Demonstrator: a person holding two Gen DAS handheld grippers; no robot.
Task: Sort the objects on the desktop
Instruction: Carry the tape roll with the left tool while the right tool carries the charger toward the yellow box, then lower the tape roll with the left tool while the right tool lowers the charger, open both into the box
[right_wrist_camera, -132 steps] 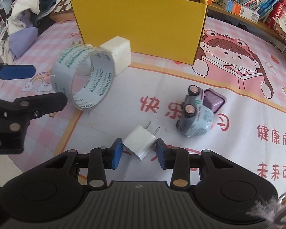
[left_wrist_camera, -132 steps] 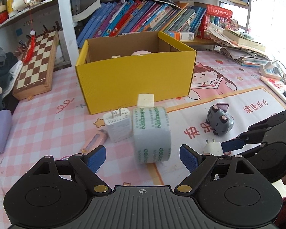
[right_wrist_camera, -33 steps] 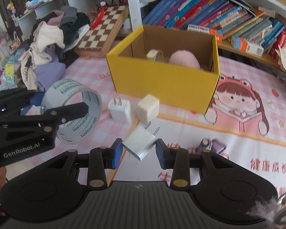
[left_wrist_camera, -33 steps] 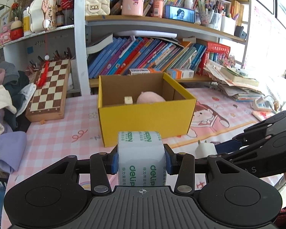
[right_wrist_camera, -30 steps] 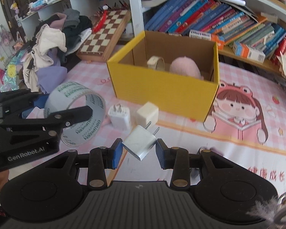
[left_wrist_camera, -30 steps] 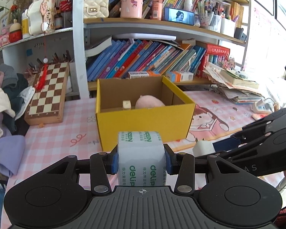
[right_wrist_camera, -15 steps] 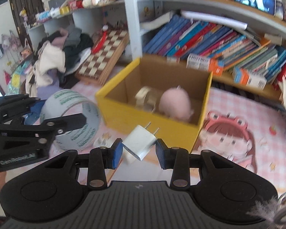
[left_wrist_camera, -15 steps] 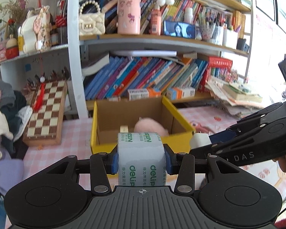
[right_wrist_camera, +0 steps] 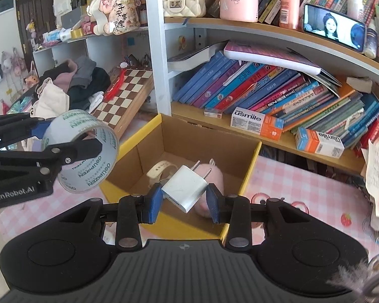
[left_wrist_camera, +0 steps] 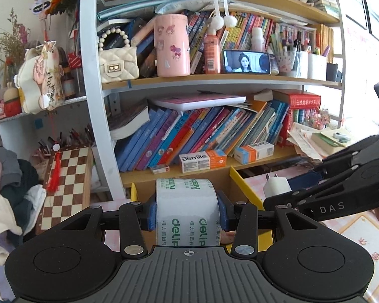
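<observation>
A home study corner is shown by crowded wooden bookshelves [left_wrist_camera: 214,80], a folded wooden chessboard [right_wrist_camera: 123,96] and heaped clothes [right_wrist_camera: 70,85].

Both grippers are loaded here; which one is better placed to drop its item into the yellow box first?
Probably the right gripper: its white charger plug hangs over the open yellow box, while the left gripper's tape roll sits at the box's left edge.

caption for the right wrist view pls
Right gripper holds a white charger over the yellow box; left gripper carries tape.
</observation>
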